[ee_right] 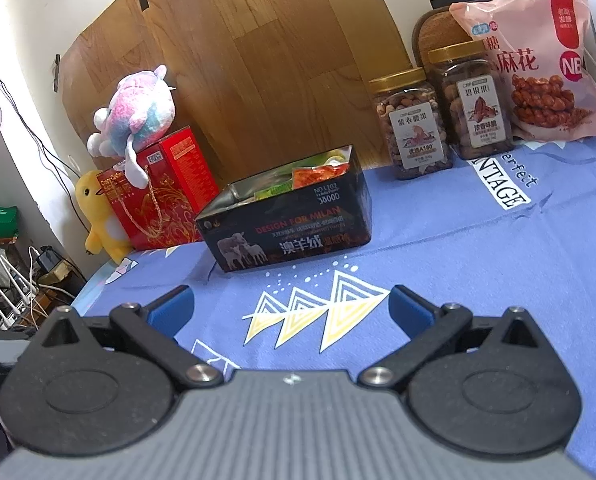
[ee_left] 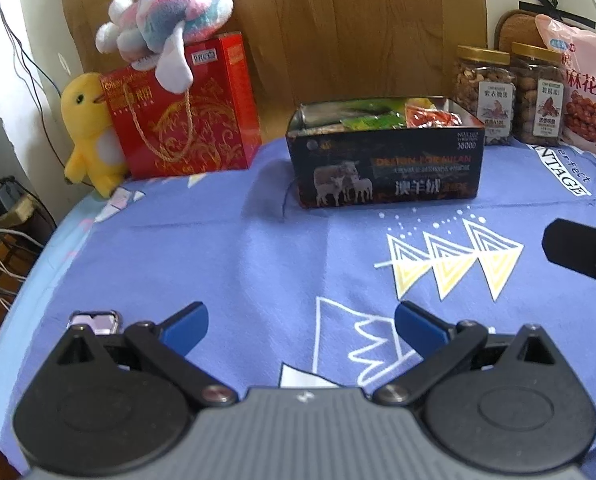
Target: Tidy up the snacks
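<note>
The black tin (ee_left: 385,168) holding the snack packets (ee_left: 377,118) sits open-topped on the blue cloth (ee_left: 258,264), at about twelve o'clock from the left gripper (ee_left: 301,328) and eleven o'clock from the right gripper (ee_right: 290,312). Green and orange packets crowd the tin, some poking above its rim. Both grippers have their blue fingers spread wide with nothing between them, each well short of the tin over bare cloth.

The likely trouble is the loose cloth: a low sweep could drag it, shifting the tin or tipping the two nut jars (ee_right: 441,120) at one o'clock. The pink bag of fried twists (ee_right: 545,64) leans behind the jars and may slump if they move. At ten o'clock stands a red gift box (ee_right: 158,192) with a plush toy (ee_right: 138,108) perched on top and a yellow duck (ee_right: 96,212) beside it; none blocks the way to the tin.
</note>
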{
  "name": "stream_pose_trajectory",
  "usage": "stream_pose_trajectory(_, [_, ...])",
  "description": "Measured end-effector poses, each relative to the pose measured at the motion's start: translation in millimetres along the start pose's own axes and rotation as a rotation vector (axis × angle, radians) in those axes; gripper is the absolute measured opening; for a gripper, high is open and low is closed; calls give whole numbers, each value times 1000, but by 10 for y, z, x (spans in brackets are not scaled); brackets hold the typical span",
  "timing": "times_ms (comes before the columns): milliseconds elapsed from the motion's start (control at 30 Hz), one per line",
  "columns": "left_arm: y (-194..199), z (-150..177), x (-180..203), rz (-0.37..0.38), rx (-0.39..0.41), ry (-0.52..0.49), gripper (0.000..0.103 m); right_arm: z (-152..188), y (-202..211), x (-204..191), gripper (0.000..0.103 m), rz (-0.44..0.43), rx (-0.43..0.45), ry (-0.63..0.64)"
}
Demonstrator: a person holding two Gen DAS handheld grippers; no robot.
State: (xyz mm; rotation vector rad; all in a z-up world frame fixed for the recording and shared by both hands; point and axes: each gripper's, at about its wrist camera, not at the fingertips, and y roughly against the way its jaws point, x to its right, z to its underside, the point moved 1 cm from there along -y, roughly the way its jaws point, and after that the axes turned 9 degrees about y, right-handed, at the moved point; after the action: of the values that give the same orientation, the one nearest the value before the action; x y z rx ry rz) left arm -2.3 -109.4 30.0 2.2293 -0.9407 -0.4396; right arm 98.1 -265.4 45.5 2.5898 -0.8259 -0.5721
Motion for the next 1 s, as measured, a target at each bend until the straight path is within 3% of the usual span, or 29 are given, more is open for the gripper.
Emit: stream_pose_trajectory(1000, [-56,-18,-24,-23,-13,9,103,0,-49,-1,103,3,-10,1])
